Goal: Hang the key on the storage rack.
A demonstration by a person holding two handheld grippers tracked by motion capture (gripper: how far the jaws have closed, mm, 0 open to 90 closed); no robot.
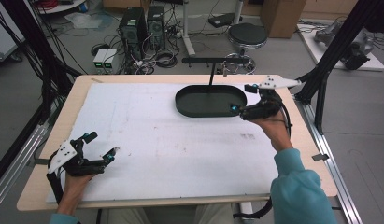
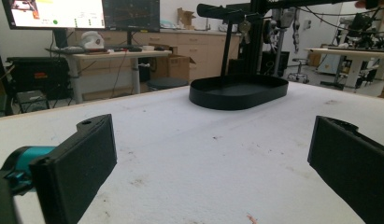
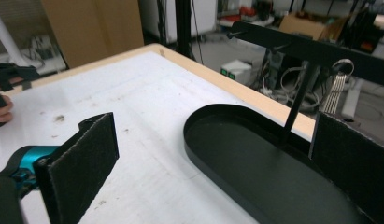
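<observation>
- The right claw (image 1: pixel 239 99) is held out at the right end of the black oval tray (image 1: pixel 210 101), its jaws spread wide with nothing between them; the hand behind it reaches forward from a teal sleeve (image 1: pixel 299 186)
- The left claw (image 1: pixel 102 146) lies low near the front left corner of the tabletop (image 1: pixel 147 140), well apart from the tray, jaws wide apart and empty, the wrist coming in from the bottom edge
- The tray sits toward the far right of the tabletop, a thin black post (image 1: pixel 211 74) rising from it with a crossbar (image 1: pixel 216 60) on top
- The right gripper view looks into the tray (image 3: pixel 255 172) from close by and catches a ring of metal keys (image 3: pixel 338 88) hanging from the crossbar (image 3: pixel 302 46); the high view leaves these too small to make out
- The left gripper view shows the tray (image 2: pixel 238 91) from the side, a shallow dish with a low upright wall
- The tabletop has a pale wooden edge under a white, slightly stained sheet; the jaw pads are matte black and rough
</observation>
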